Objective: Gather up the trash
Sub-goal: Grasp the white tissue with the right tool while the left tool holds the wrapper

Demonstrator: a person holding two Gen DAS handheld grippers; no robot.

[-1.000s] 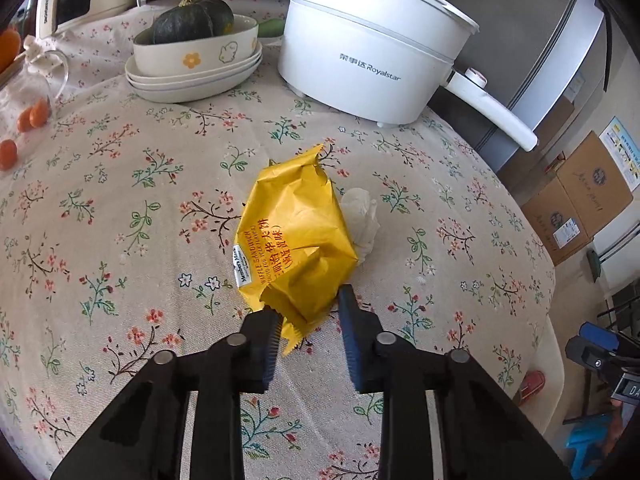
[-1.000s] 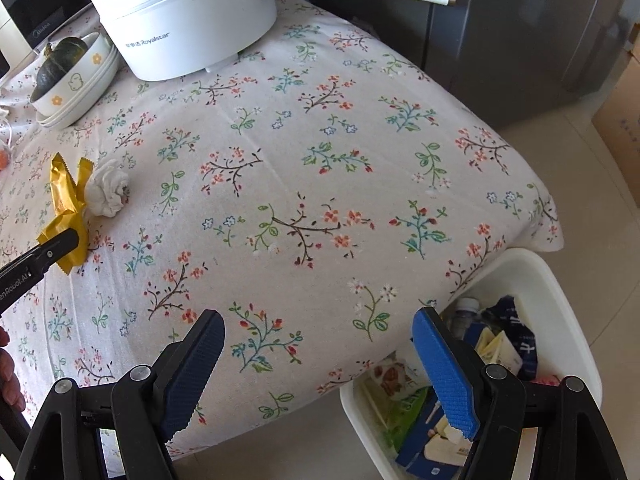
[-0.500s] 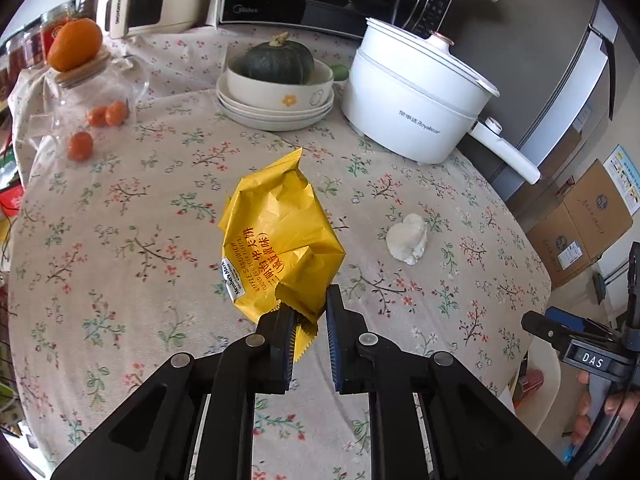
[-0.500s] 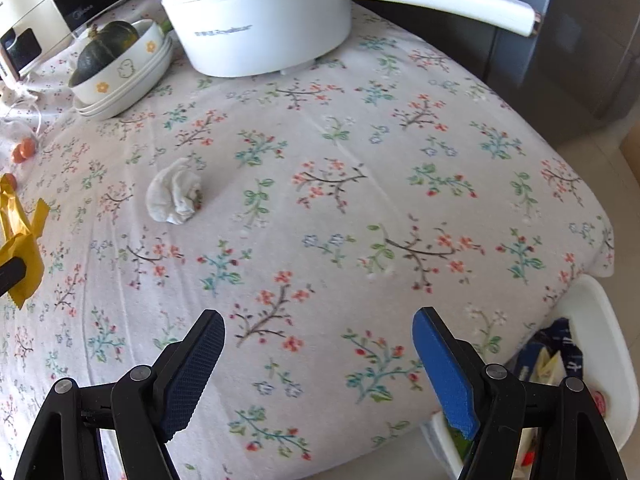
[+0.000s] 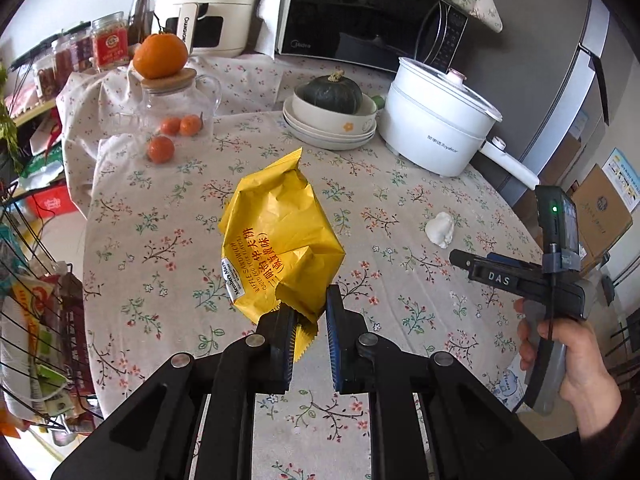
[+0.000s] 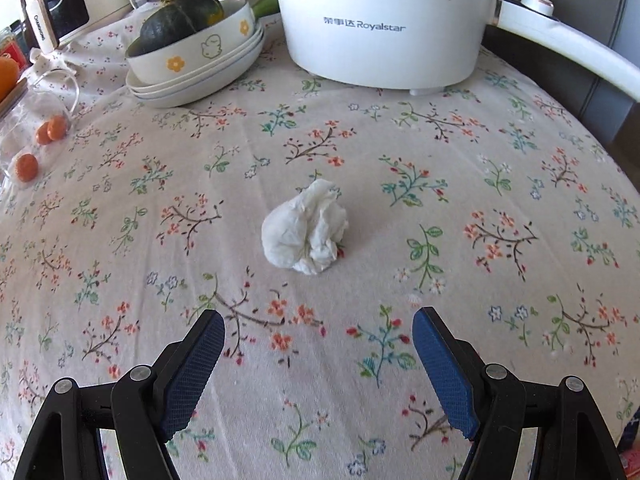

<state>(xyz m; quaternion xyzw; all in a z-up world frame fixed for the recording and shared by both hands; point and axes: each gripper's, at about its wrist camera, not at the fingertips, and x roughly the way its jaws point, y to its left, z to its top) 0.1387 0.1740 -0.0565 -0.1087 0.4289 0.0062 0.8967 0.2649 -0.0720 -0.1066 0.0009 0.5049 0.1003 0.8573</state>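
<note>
A crinkled yellow snack wrapper (image 5: pixel 276 236) hangs in the air above the floral tablecloth (image 5: pixel 160 240), pinched at its lower edge by my left gripper (image 5: pixel 310 328), which is shut on it. A crumpled white tissue (image 6: pixel 306 228) lies on the cloth straight ahead of my right gripper (image 6: pixel 318 348), whose blue-padded fingers stand wide open a short way in front of it, nothing between them. In the left wrist view the same tissue (image 5: pixel 440 228) lies to the right, with the right gripper (image 5: pixel 464 258) held in a person's hand (image 5: pixel 576 364) just beyond it.
A white electric pot (image 6: pixel 384 20) with a long handle (image 6: pixel 568 44) stands behind the tissue. Stacked plates holding a green squash (image 6: pixel 180 16) sit to its left. A glass jar (image 5: pixel 172 116) with oranges stands far left. A wire basket (image 5: pixel 32 320) of packets hangs off the table's left edge.
My left gripper closed on the yellow wrapper and lifted it off the table. My right gripper swung from the table edge over the bin to face the tissue, coming closer.
</note>
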